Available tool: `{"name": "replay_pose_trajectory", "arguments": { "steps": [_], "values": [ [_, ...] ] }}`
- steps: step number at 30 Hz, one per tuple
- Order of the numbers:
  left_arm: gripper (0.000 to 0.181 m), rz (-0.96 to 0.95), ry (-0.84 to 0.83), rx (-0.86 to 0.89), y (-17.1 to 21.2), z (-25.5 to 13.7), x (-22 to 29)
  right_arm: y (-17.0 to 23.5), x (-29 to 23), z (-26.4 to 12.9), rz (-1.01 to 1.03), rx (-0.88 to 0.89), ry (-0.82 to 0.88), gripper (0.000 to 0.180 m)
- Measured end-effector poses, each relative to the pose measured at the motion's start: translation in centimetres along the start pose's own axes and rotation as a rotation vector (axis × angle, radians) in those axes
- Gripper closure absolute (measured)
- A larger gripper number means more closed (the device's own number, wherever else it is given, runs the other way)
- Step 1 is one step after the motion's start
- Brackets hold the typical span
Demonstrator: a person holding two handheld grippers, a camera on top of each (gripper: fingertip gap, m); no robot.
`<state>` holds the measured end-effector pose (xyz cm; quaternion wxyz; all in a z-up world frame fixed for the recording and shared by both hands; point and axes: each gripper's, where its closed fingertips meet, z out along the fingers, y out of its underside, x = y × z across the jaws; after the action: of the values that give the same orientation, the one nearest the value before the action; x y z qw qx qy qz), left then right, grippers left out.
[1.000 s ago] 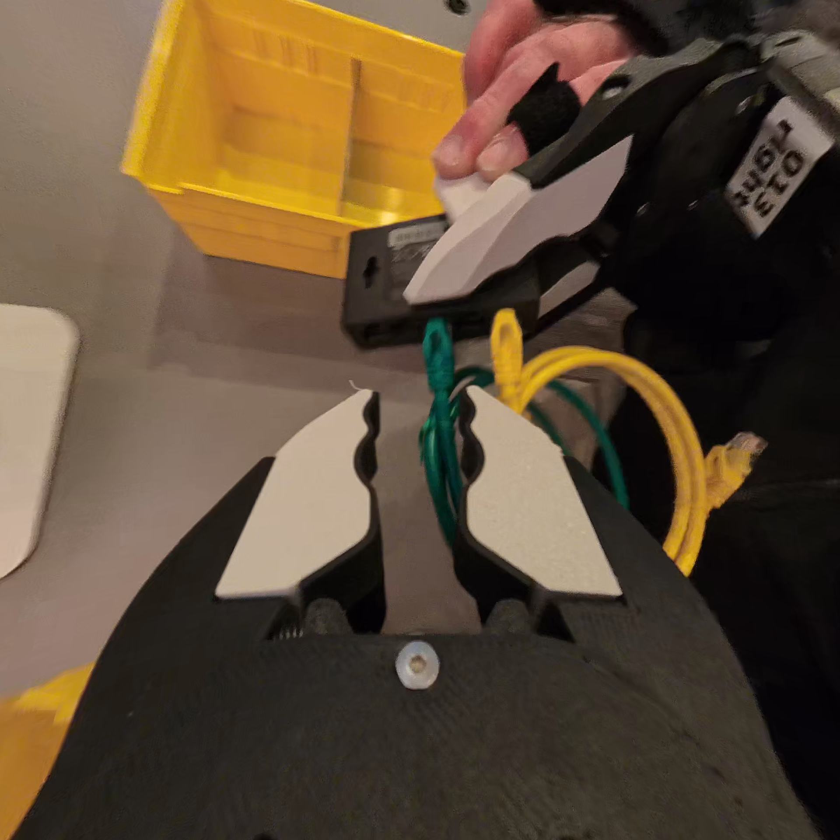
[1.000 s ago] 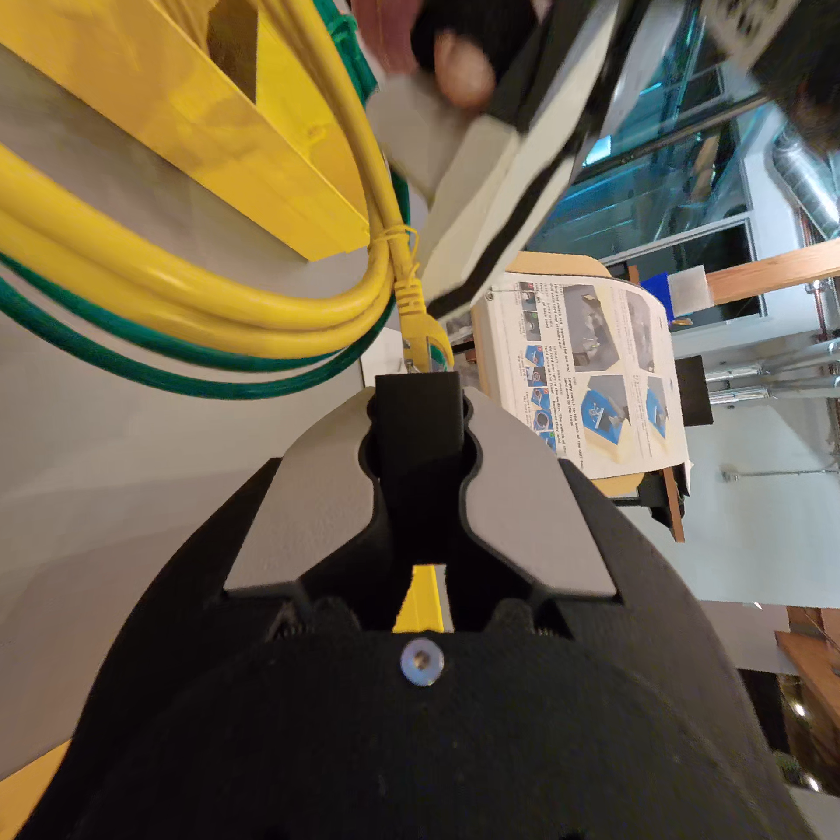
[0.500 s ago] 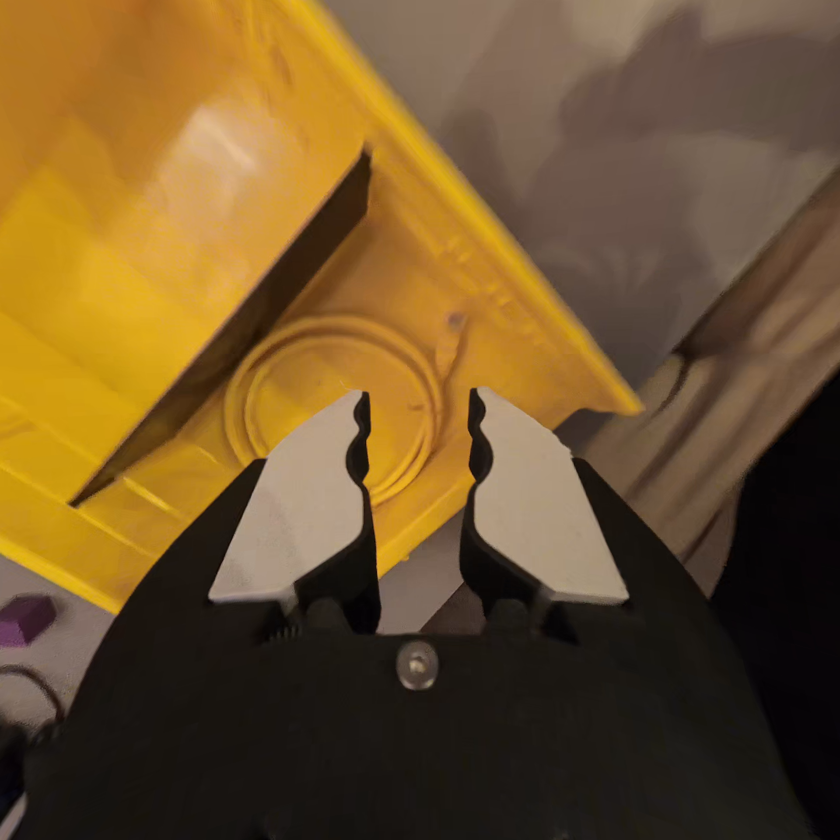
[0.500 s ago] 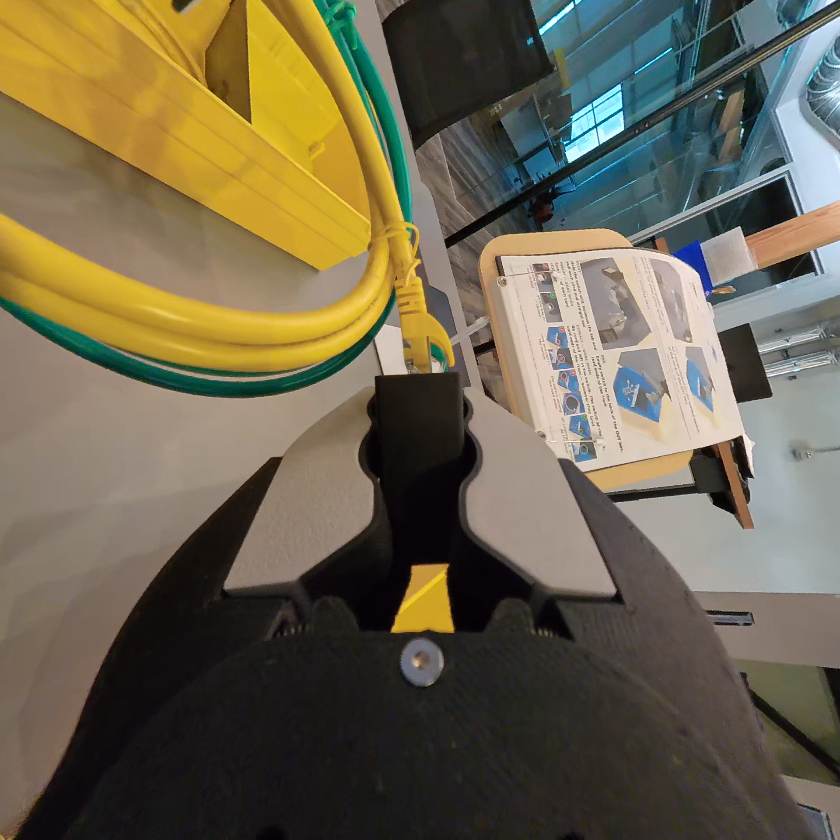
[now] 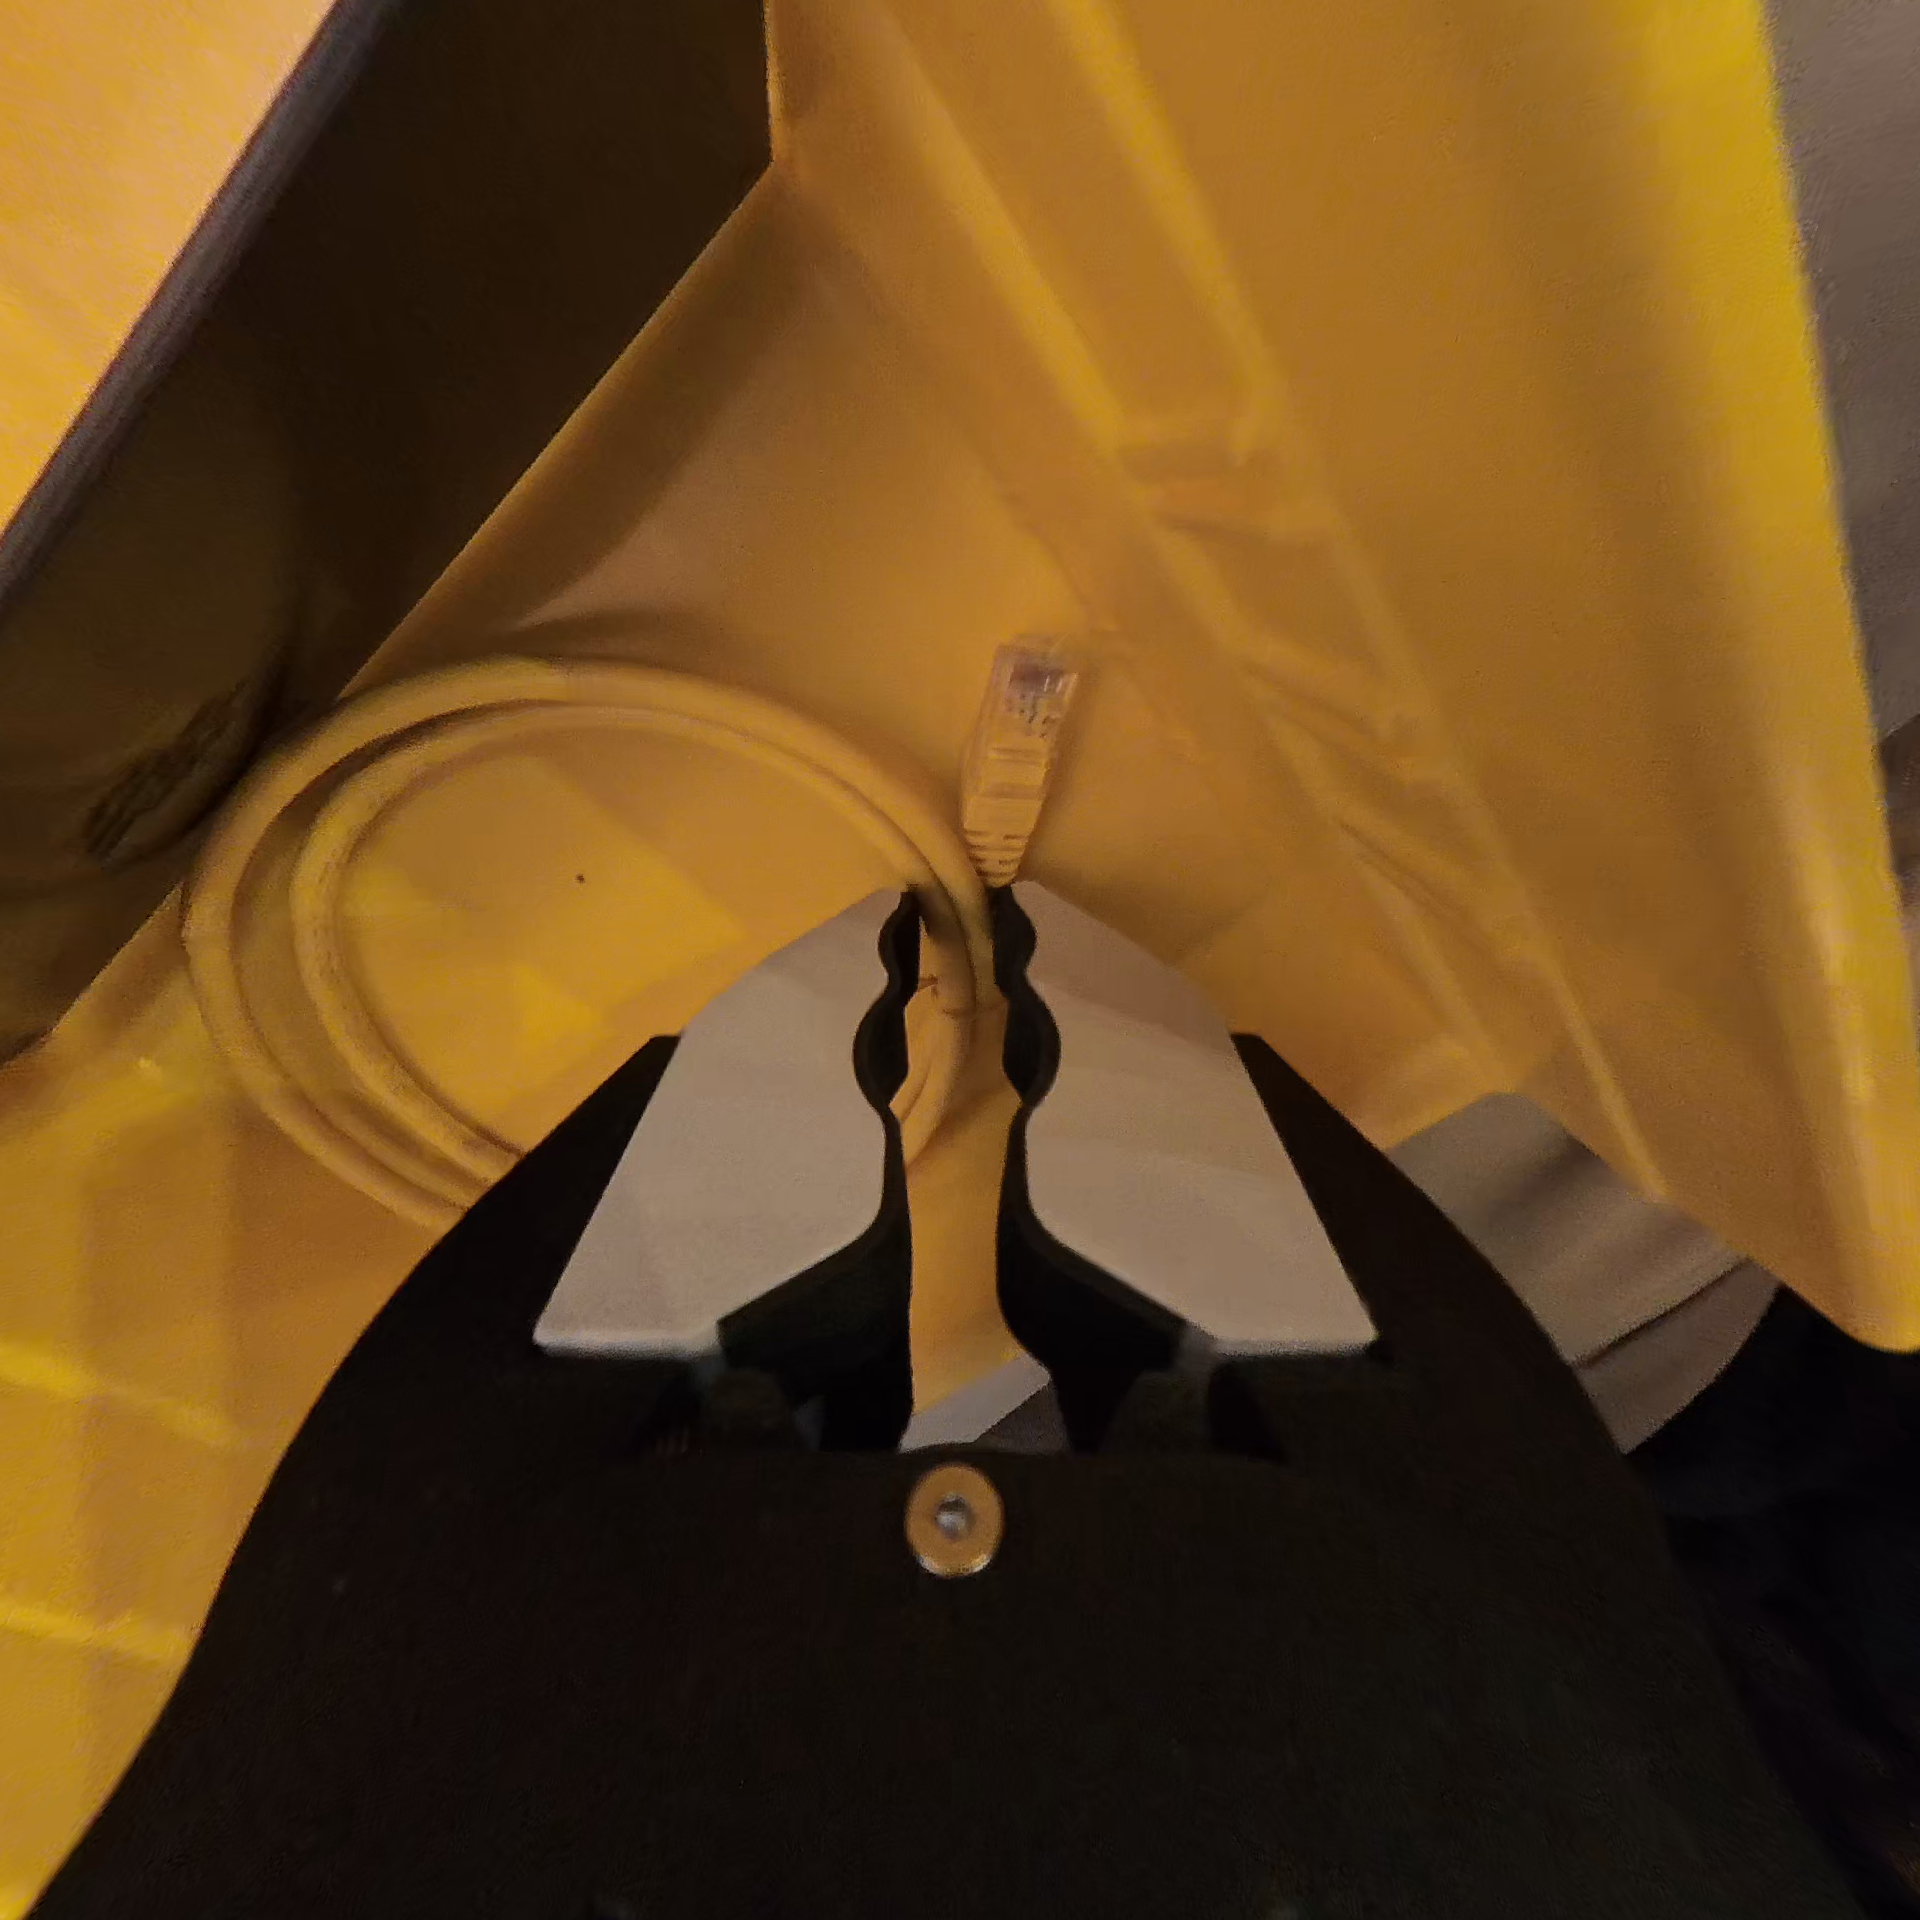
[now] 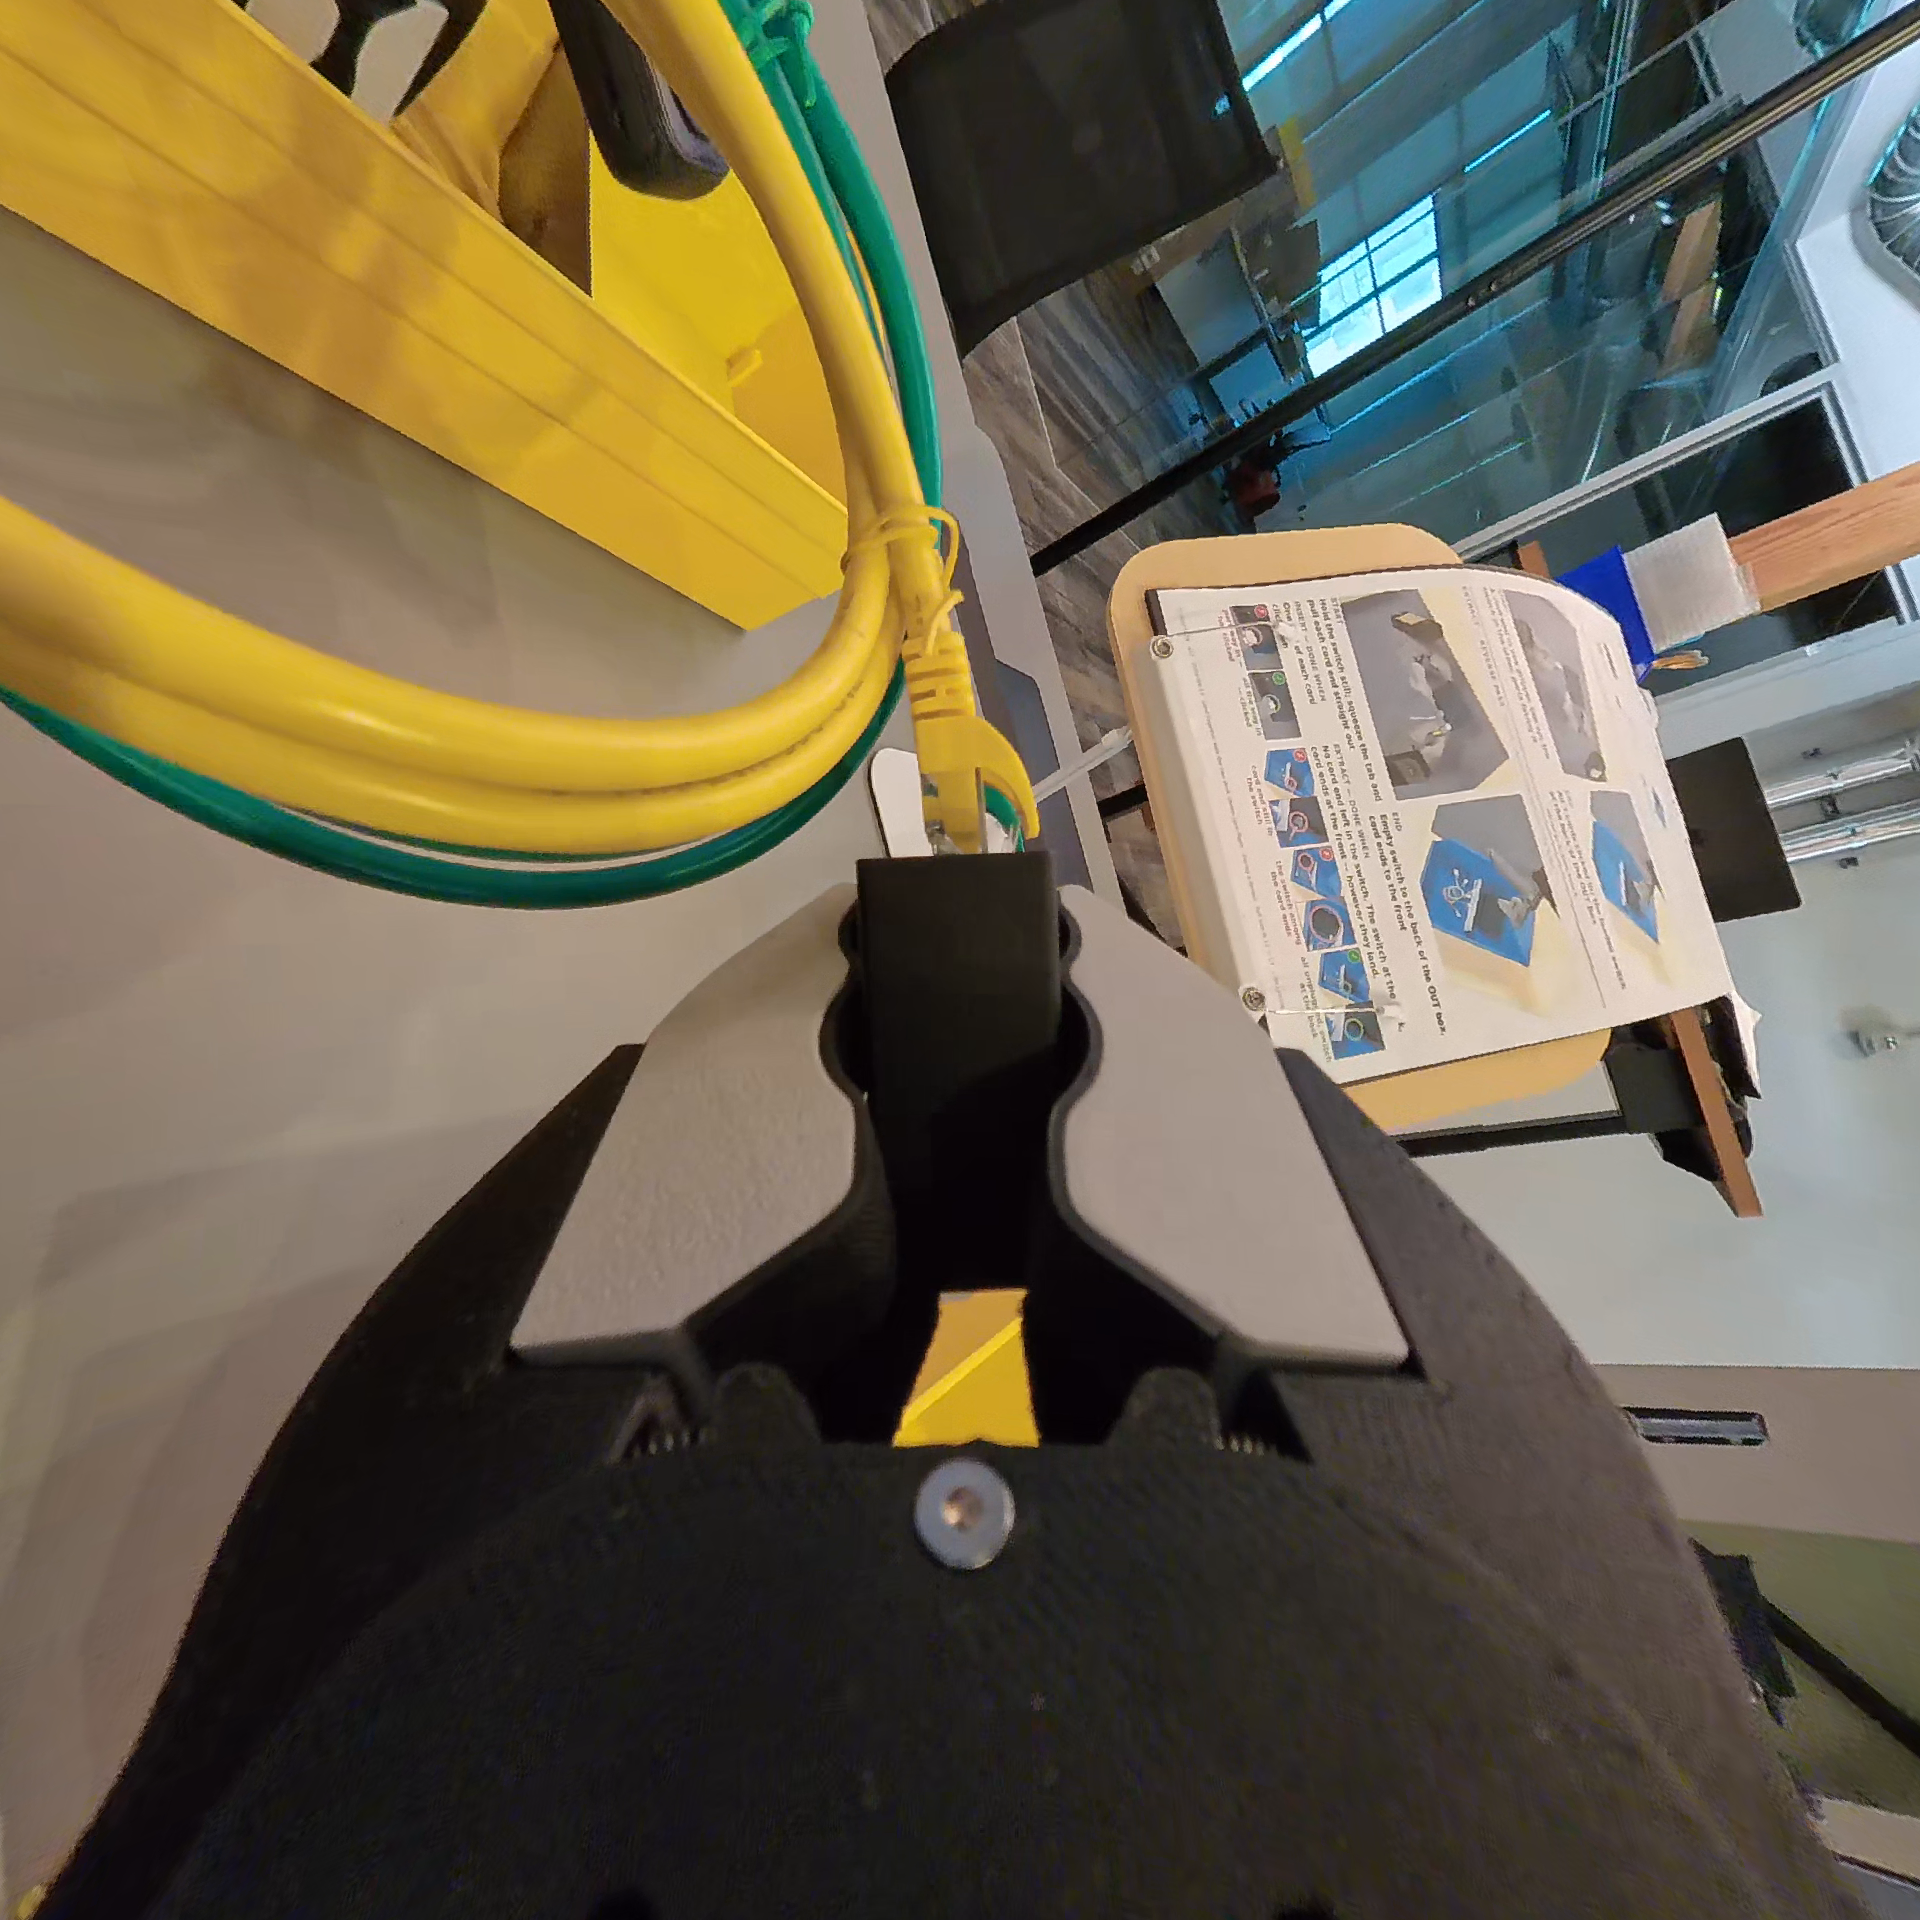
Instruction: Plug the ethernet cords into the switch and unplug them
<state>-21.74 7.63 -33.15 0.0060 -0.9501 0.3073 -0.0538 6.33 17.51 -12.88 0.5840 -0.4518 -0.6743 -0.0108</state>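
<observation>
In the left wrist view my left gripper (image 5: 951, 904) is down inside the yellow bin (image 5: 1455, 416). Its jaws are closed on a coiled yellow ethernet cord (image 5: 312, 935), just below the cord's clear plug (image 5: 1018, 748). In the right wrist view my right gripper (image 6: 956, 894) is shut on the black switch (image 6: 956, 987) and holds it on edge. A second yellow cord (image 6: 416, 748) runs to the switch's far end with its plug boot (image 6: 945, 717) at a port. A green cord (image 6: 416, 883) loops alongside it; its plug is hidden behind the switch.
A dark divider (image 5: 416, 364) splits the bin. In the right wrist view the yellow bin (image 6: 416, 312) stands on the grey table (image 6: 312, 1143), with a black part of the other gripper (image 6: 634, 104) in it. A printed instruction sheet on a board (image 6: 1403, 831) stands beyond the table. Some 35 centimeters of space lies between my two pairs of fingers.
My left gripper swung away from the switch and cords, went down into the yellow bin, and its jaws closed on the coiled yellow cord. My right gripper kept hold of the switch.
</observation>
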Motion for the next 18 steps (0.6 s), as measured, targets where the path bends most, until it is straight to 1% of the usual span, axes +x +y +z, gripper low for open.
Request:
{"name": "replay_pose_trajectory", "arguments": {
  "steps": [2, 4, 7, 11, 15, 17, 18],
  "values": [
    [0.168, -0.016, -0.03, 0.053, 0.1, -1.2, -0.7, 0.1, 0.1, -0.2, 0.003, -0.002, 0.004, 0.151],
    [0.169, -0.029, -0.039, 0.141, -0.2, -3.4, -0.9, 0.3, 0.3, -0.3, 0.008, -0.006, 0.008, 0.151],
    [0.169, -0.039, -0.093, 0.276, -0.8, -7.6, -1.6, 0.5, 0.7, -0.6, 0.022, -0.004, 0.019, 0.151],
    [0.169, -0.011, -0.141, 0.488, -2.5, -14.1, -1.0, 0.7, 1.1, -0.9, 0.041, -0.003, 0.028, 0.151],
    [0.17, 0.052, -0.121, 0.749, -5.9, -20.3, 2.1, 0.7, 1.3, -1.2, 0.038, -0.005, 0.032, 0.151],
    [0.169, 0.138, -0.105, 0.881, -8.1, -22.8, 4.7, 0.6, 1.5, -1.5, 0.042, 0.001, 0.036, 0.151],
    [0.169, 0.151, -0.085, 0.943, -9.3, -23.8, 5.9, 0.5, 1.6, -1.7, 0.047, 0.01, 0.038, 0.151]
  ]
}}
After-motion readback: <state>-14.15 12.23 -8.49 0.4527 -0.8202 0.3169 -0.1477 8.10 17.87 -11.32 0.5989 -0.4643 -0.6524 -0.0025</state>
